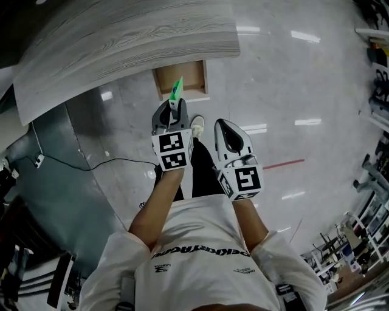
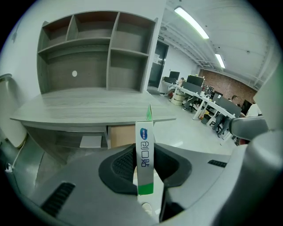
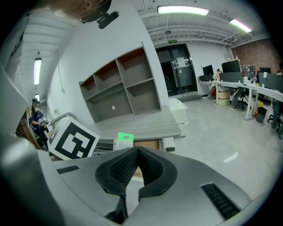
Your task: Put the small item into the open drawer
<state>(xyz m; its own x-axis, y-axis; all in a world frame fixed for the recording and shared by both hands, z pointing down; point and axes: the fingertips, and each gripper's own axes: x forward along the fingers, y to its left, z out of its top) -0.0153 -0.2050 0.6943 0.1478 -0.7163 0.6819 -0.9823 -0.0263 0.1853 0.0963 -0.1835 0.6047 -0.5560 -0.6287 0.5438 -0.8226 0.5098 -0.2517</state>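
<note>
an open-plan office: rows of desks (image 3: 247,86) with monitors (image 3: 231,66) and chairs (image 2: 219,125), ceiling strip lights (image 3: 183,9), a polished floor (image 1: 304,79), grey shelving (image 2: 97,48).

Desk (image 1: 121,42) stands ahead of the person. Shelf unit (image 2: 95,53) sits on the desk, along its back. Drawer (image 1: 189,75) is open under the desk's front edge, toward the right end. Left gripper (image 1: 172,109) is just before the drawer, with the box (image 1: 176,91) upright between its jaws; in the head view the box top overlaps the drawer. Right gripper (image 1: 223,129) is just right of the left one, slightly nearer the person. Shoe (image 1: 197,125) is on the floor between the two. Office desks (image 2: 208,99) are well off to the right.
</note>
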